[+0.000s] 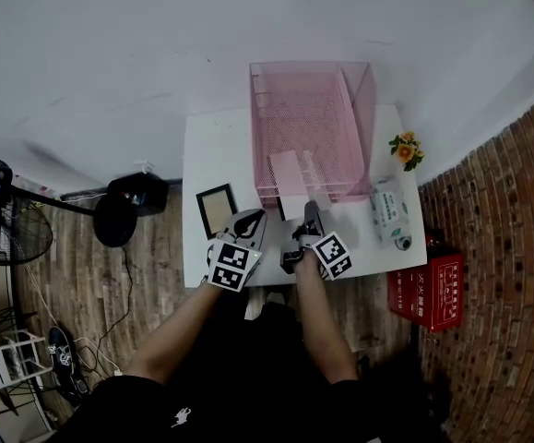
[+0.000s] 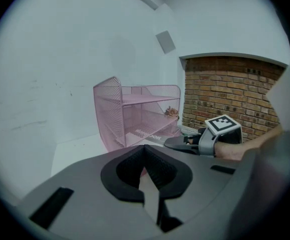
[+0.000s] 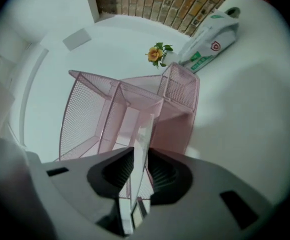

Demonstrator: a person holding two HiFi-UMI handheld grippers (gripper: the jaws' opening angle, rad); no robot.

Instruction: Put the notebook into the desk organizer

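The pink wire-mesh desk organizer point(image 1: 313, 127) point(image 2: 117, 111) point(image 3: 92, 109) stands at the back of the white table point(image 1: 216, 146). The white notebook point(image 1: 288, 178) point(image 3: 143, 139) lies partly in its lower shelf, with the near end sticking out toward me. My right gripper point(image 1: 308, 215) point(image 3: 137, 169) is at that near end. Its jaws stand a little apart with the notebook's edge between them, not pressed. In the left gripper view the right gripper point(image 2: 177, 143) reaches to the organizer's mouth. My left gripper point(image 1: 251, 221) point(image 2: 147, 176) hovers beside it, shut and empty.
A small framed picture point(image 1: 217, 209) lies left of my left gripper. A tissue pack point(image 1: 388, 212) point(image 3: 207, 46) and a small flower point(image 1: 405, 149) point(image 3: 157, 54) sit right of the organizer. On the floor are a red box point(image 1: 428, 289), a fan point(image 1: 8, 233) and a black bag point(image 1: 137, 197).
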